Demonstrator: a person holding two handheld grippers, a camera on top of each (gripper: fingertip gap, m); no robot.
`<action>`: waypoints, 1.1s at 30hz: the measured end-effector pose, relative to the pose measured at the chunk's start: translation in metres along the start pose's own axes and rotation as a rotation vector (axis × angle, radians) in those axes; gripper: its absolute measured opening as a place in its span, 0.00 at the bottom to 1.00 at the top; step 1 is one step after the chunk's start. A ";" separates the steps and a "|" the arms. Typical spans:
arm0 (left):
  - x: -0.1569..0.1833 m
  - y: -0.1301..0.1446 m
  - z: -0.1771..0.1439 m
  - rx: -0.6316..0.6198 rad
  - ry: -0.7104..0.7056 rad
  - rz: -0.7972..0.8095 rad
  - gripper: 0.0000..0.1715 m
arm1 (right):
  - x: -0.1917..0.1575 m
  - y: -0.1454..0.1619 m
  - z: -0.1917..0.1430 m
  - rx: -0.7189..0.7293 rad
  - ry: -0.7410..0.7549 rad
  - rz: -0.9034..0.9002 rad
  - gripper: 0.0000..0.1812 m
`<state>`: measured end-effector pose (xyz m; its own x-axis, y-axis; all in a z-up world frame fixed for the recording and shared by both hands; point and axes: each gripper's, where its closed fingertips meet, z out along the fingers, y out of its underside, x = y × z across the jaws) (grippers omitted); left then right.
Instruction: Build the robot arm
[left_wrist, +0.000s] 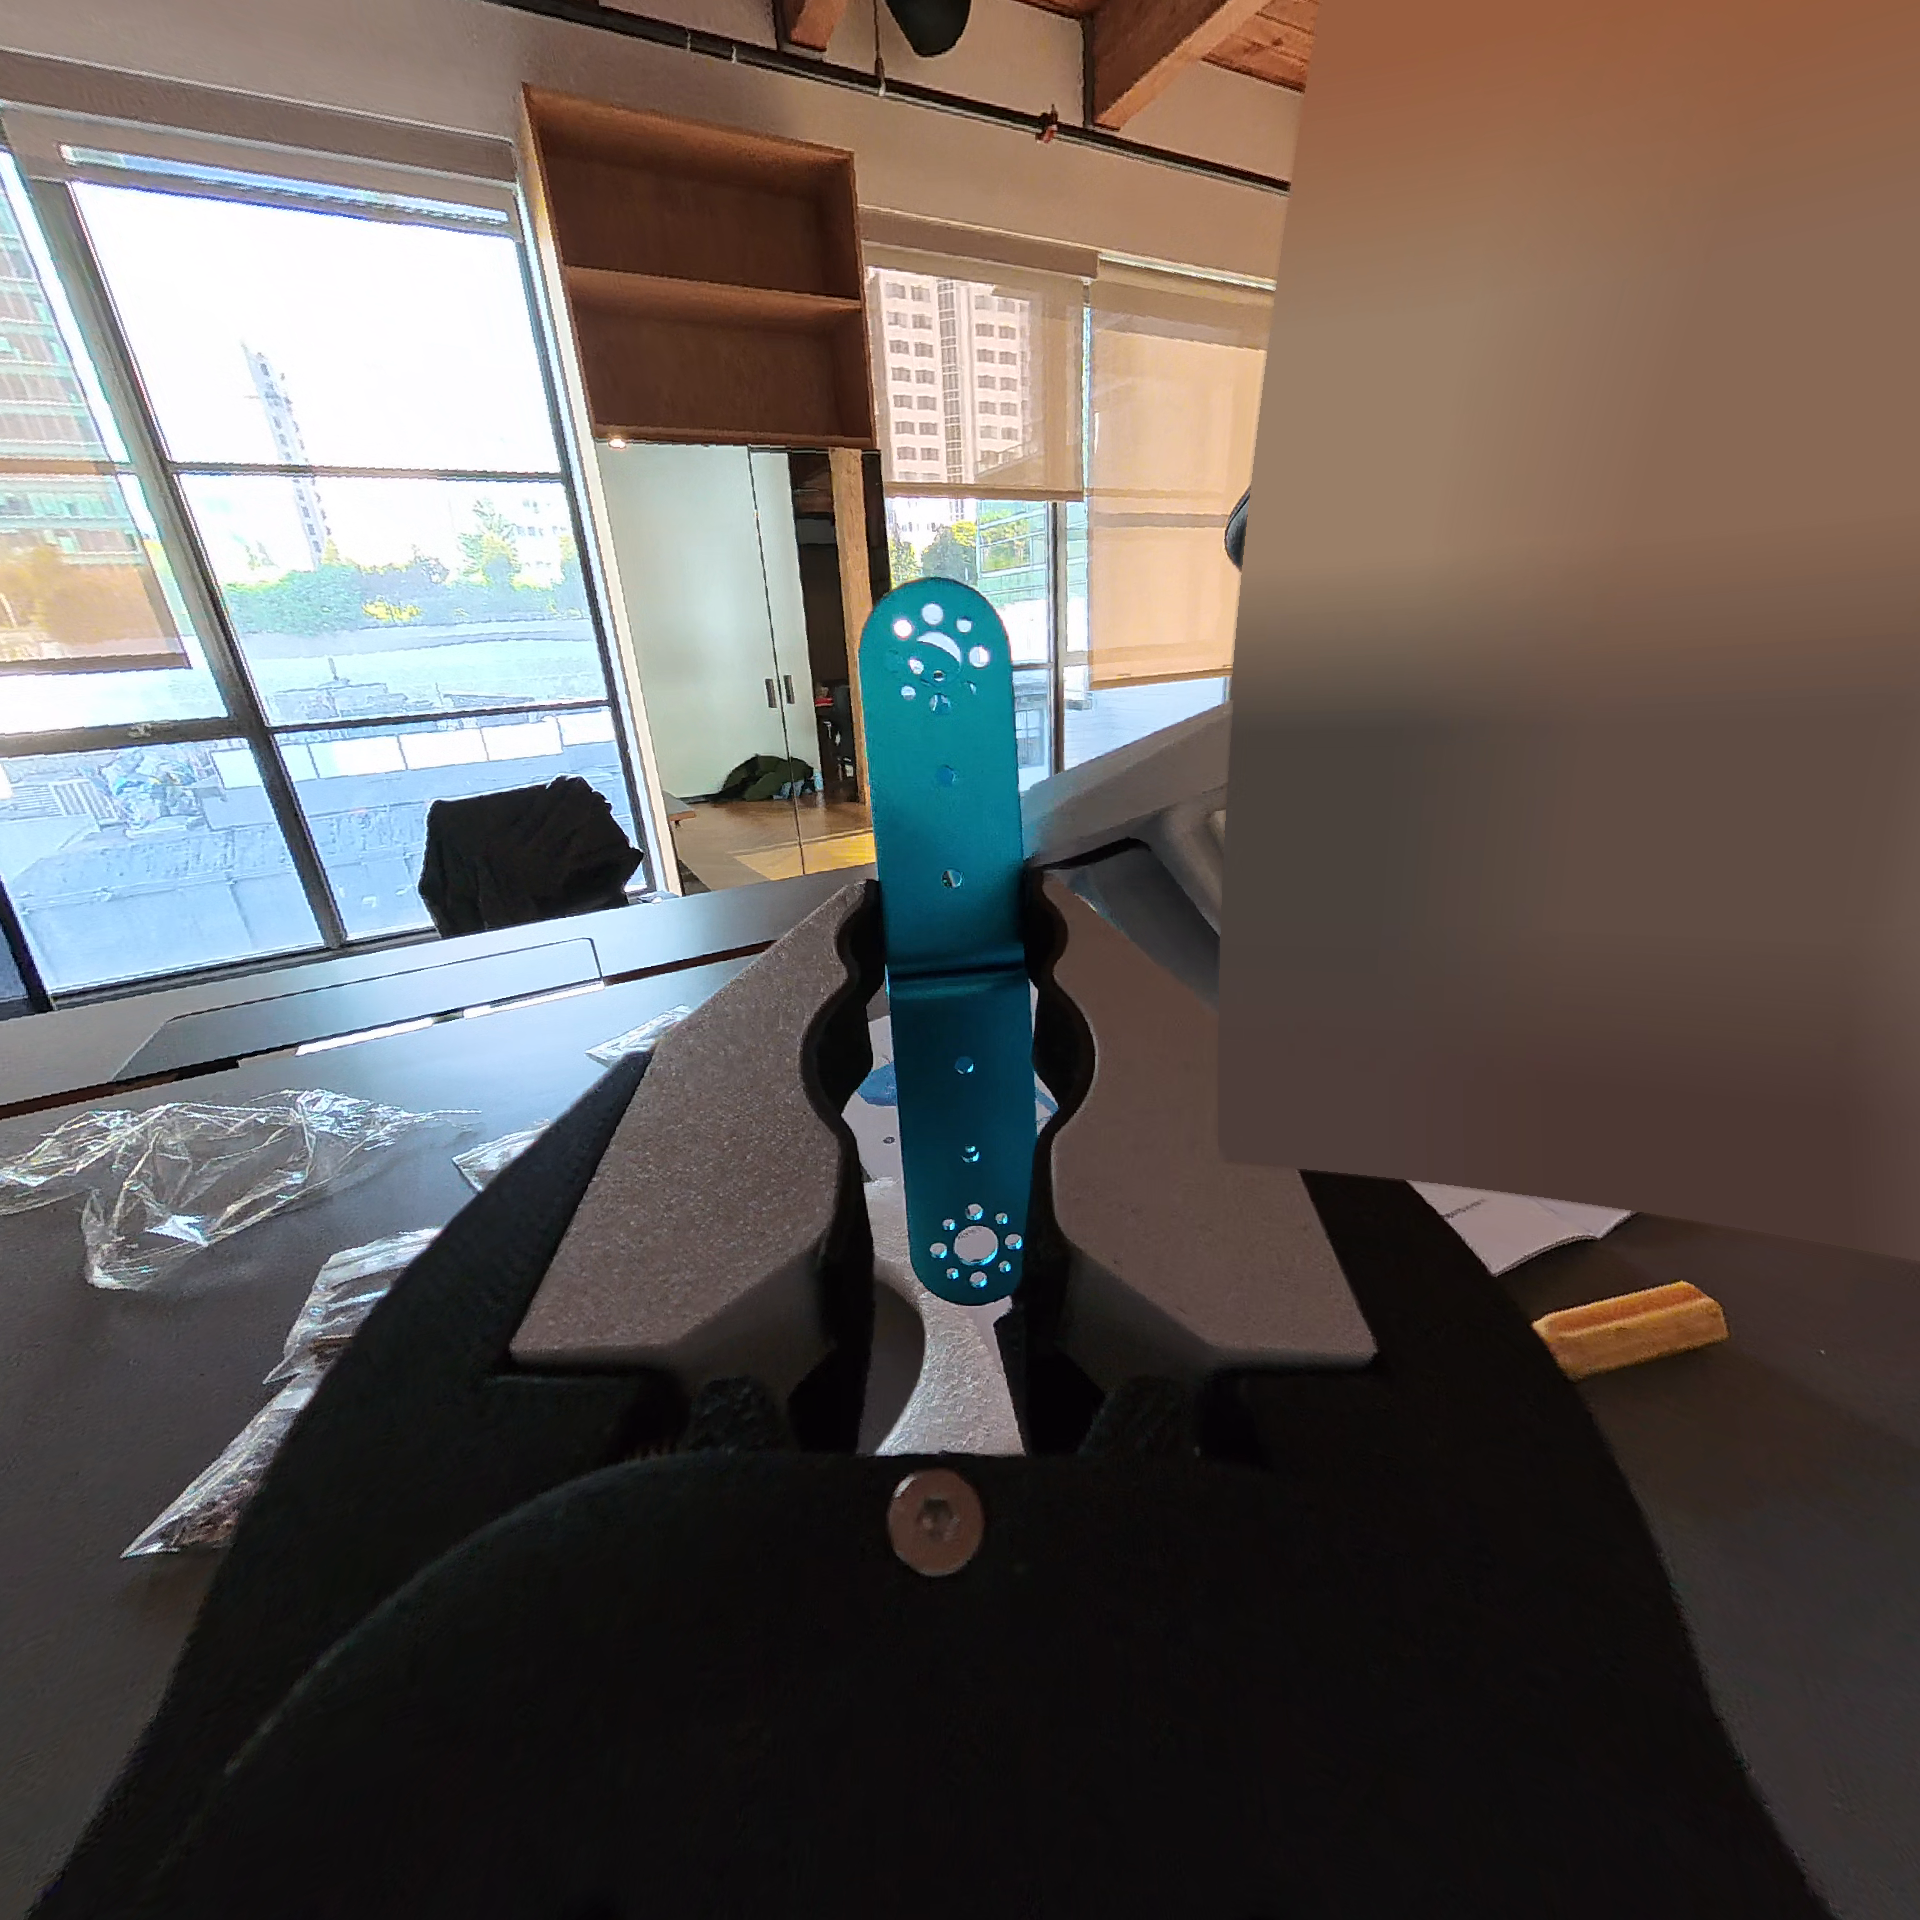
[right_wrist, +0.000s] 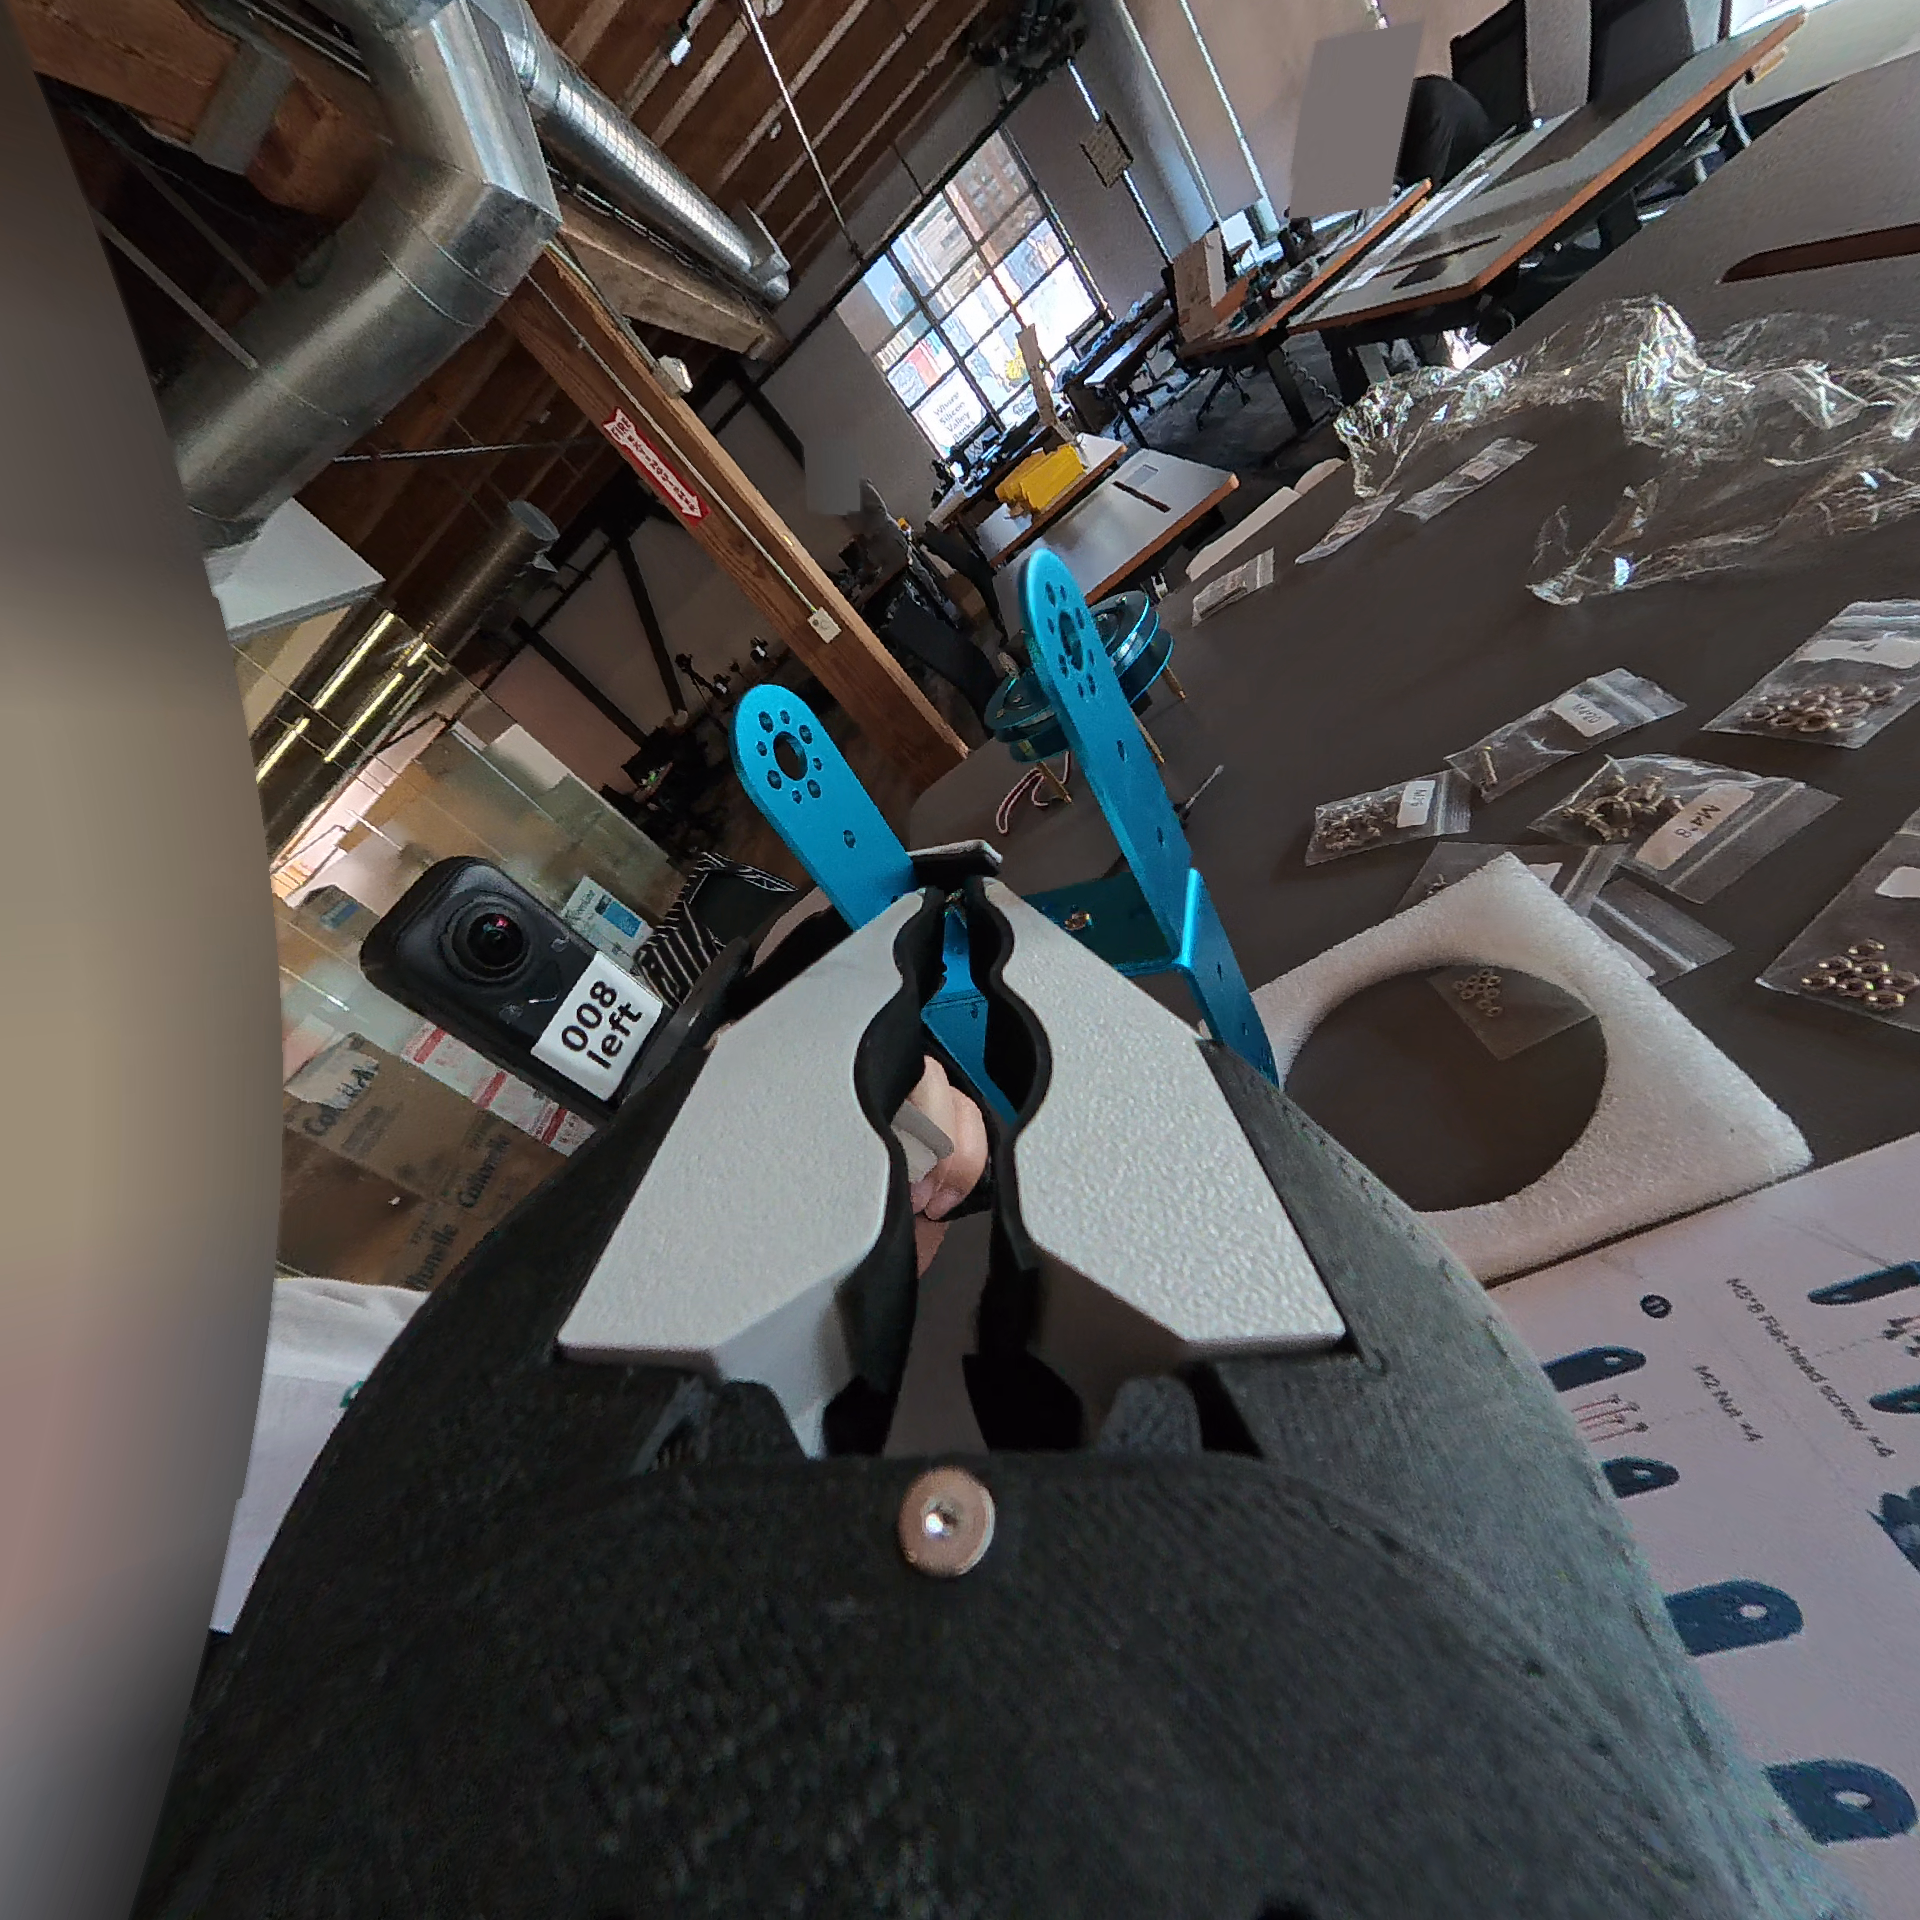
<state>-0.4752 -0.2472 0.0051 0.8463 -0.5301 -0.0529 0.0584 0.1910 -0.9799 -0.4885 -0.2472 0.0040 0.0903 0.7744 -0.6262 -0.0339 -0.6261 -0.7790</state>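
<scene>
The left claw (left_wrist: 951, 935) is clenched on a blue bracket (left_wrist: 945, 831), a bent metal strip pierced with holes, which is held upright between the wavy black pads (left_wrist: 1060, 1029). Its rounded upper end is raised above the claw tips, and its lower end hangs between the fingers, clear of the dark surface (left_wrist: 208, 1351). The tip of the right claw is seen touching the bracket's right edge.

In the right wrist view, the right claw (right_wrist: 961, 914) is nearly closed at its tips against the blue bracket (right_wrist: 790, 790); whether anything is pinched there cannot be told. A second blue arm (right_wrist: 1122, 790) is seen just beside it. The left claw's camera (right_wrist: 488, 940) carries a white printed label (right_wrist: 597, 1023).

Toward the surface's (right_wrist: 1351, 748) far edge lie crumpled plastic wrap (right_wrist: 1662, 436) and small labelled bags of brass hardware (right_wrist: 1621, 810). Nearer are found a white foam block (right_wrist: 1434, 935) with a round cut-out and a printed sheet (right_wrist: 1714, 1403) of part outlines. A yellow block (left_wrist: 1626, 1325) lies at the surface's right edge in the left view.
</scene>
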 end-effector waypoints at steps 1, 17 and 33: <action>0.000 0.000 0.000 0.002 -0.001 0.003 0.14 | 0.000 0.000 0.000 -0.001 -0.002 0.006 0.02; 0.000 -0.003 -0.001 0.019 -0.011 0.014 0.14 | 0.002 -0.002 0.001 -0.020 0.061 -0.046 0.02; 0.001 -0.009 -0.004 0.049 -0.015 0.035 0.14 | -0.007 -0.007 -0.004 -0.107 0.054 -0.162 0.02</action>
<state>-0.4771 -0.2523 0.0126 0.8561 -0.5099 -0.0841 0.0537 0.2496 -0.9669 -0.4849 -0.2485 0.0137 0.1389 0.8615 -0.4884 0.0908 -0.5022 -0.8600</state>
